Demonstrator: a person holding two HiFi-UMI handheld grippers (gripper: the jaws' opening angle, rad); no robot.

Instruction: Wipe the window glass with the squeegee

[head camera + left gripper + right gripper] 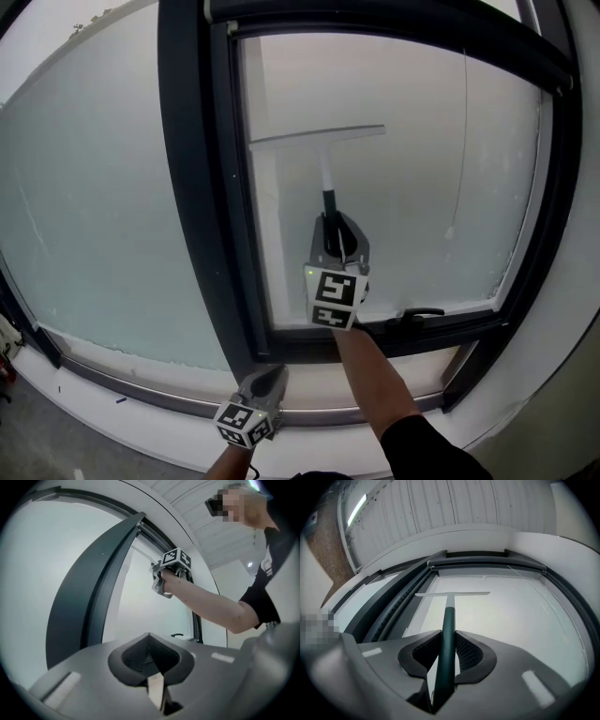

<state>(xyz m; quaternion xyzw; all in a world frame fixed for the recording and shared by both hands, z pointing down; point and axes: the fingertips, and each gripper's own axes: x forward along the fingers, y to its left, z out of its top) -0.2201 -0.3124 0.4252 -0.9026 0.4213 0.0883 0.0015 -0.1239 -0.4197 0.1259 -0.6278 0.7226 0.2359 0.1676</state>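
left gripper (149,641) below and left of the right one, jaws together, nothing between them | right gripper (448,639) raised, clamped on the dark green handle of the squeegee (451,603) | straight ahead of it the pale blade lies level against the window glass (422,187) | dark window frame (192,187) just left of the blade

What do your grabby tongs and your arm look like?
The left tongs and right tongs are grey, with dark ribbed pads inside. Each carries a white cube with black square markers. The right arm wears a short black sleeve.
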